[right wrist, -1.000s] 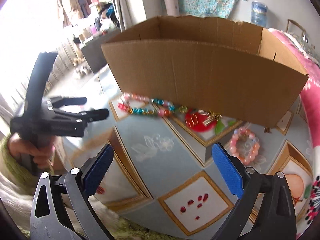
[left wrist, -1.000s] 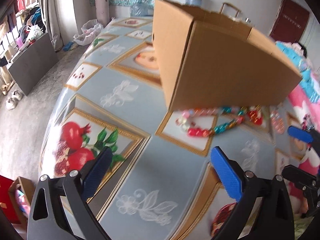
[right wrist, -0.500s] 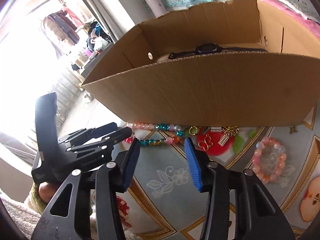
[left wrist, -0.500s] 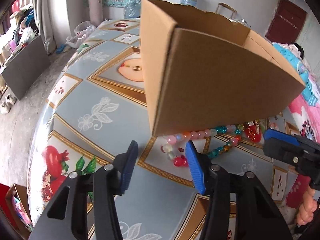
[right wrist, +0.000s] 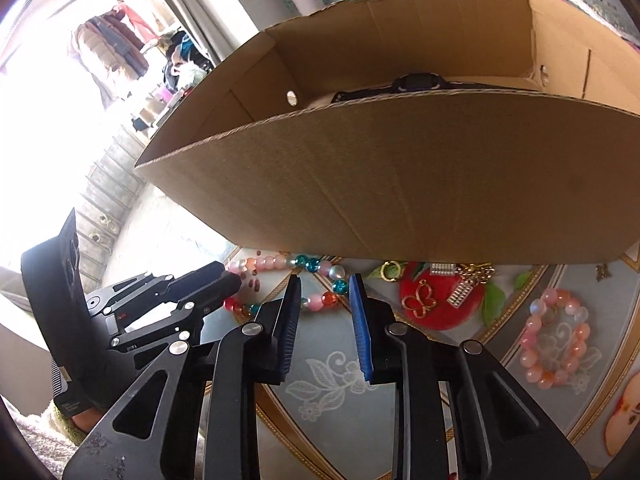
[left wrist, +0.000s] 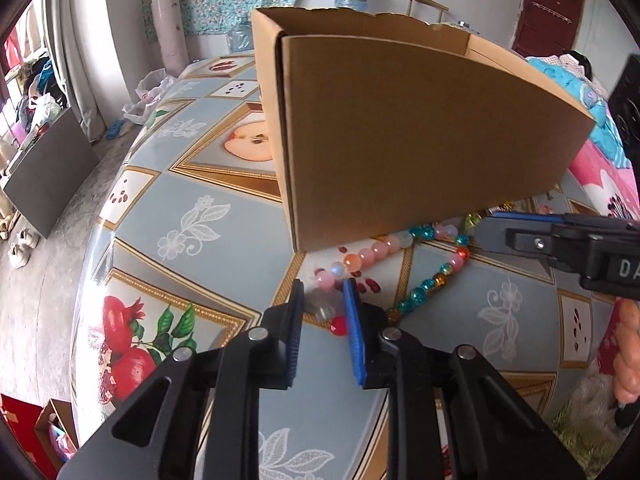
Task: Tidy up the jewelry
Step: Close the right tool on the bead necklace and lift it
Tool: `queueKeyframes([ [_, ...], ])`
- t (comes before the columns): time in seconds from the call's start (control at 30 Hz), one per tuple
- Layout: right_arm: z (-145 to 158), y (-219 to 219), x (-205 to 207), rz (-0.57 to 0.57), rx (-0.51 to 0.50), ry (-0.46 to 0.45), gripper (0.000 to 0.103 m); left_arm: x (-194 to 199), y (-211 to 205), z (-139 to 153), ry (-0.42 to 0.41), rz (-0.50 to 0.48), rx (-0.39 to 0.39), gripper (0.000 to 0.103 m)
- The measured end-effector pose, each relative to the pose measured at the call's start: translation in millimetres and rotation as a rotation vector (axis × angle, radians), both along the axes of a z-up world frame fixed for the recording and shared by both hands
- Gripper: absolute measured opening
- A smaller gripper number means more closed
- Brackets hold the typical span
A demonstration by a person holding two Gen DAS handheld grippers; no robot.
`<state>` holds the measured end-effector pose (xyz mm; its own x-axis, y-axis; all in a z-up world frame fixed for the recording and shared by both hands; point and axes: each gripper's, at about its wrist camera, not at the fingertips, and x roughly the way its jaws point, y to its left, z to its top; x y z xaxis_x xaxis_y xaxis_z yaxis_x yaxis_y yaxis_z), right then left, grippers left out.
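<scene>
Beaded necklace: both grippers closing in, nothing boxed from this batch yet

Left wrist view: left gripper (left wrist: 322, 304) is narrowing on the near end of the long multicoloured bead necklace (left wrist: 404, 276), lying on the patterned tablecloth (left wrist: 192, 216) against the brown cardboard box (left wrist: 420, 136); contact unclear. A second ago its jaws were wide.

Right wrist view: right gripper (right wrist: 325, 300) is also narrowing from wide, straddling the strand. Black watch (right wrist: 416, 82) is already boxed; pink bead bracelet (right wrist: 554, 342) and gold charms (right wrist: 444, 290) are still waiting.
</scene>
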<state>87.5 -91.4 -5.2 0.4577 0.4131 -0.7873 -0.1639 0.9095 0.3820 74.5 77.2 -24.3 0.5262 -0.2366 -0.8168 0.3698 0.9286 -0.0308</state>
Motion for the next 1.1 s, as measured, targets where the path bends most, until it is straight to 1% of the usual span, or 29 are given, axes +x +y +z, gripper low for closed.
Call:
queueKeyframes([
  [0.17, -4.7, 13.3, 11.6, 0.032, -0.046, 0.016, 0.024, -9.8, 0.2, 0.4, 0.001, -0.036, -0.019, 0.02],
  [0.33, -8.9, 21.9, 24.0, 0.041, -0.066, 0.03, 0.018, -15.1, -0.1, 0.2, 0.001, -0.049, -0.036, 0.02],
  [0.37, -8.8, 21.6, 25.2, 0.041, -0.068, 0.029, 0.014, -16.5, 0.5, -0.4, 0.001, -0.05, -0.038, 0.02],
  [0.43, -8.2, 21.4, 26.4, 0.043, -0.074, 0.028, 0.013, -18.3, 1.5, -0.7, 0.001, -0.051, -0.038, 0.02],
  [0.47, -7.8, 21.1, 26.7, 0.044, -0.065, 0.033, 0.004, -18.5, 1.5, -0.6, 0.003, -0.05, -0.04, 0.02],
  [0.5, -8.3, 21.5, 26.9, 0.053, -0.053, 0.046, 0.0, -18.6, 1.6, -0.8, 0.004, -0.05, -0.042, 0.02],
  [0.57, -13.1, 21.8, 21.6, 0.052, -0.067, 0.07, 0.0, -19.3, 1.7, -0.9, 0.006, -0.047, -0.041, 0.02],
  [0.67, -13.6, 17.2, 14.1, 0.051, -0.043, 0.102, 0.0, -21.5, 1.4, -1.0, 0.006, -0.049, -0.04, 0.02],
  [0.73, -11.6, 13.8, 10.2, 0.043, -0.048, 0.103, 0.0, -21.2, 0.2, -0.9, 0.004, -0.049, -0.037, 0.02],
  [0.83, -3.8, 8.0, 10.6, 0.024, -0.045, 0.066, 0.005, -20.7, -0.8, -0.6, 0.001, -0.05, -0.031, 0.02],
  [0.87, -0.5, 7.6, 15.3, 0.013, -0.055, 0.052, 0.013, -20.8, -1.1, -0.7, 0.0, -0.05, -0.028, 0.02],
  [0.9, 1.8, 7.6, 19.2, 0.009, -0.055, 0.044, 0.023, -20.5, -1.6, -0.8, -0.001, -0.049, -0.029, 0.02],
  [0.97, 5.2, 10.3, 31.1, 0.002, -0.06, 0.023, 0.03, -20.8, -1.6, -1.0, -0.004, -0.047, -0.034, 0.02],
  [1.1, 4.6, 24.8, 51.9, 0.015, -0.086, 0.005, 0.03, -21.0, 1.1, -1.2, -0.004, -0.046, -0.05, 0.02],
])
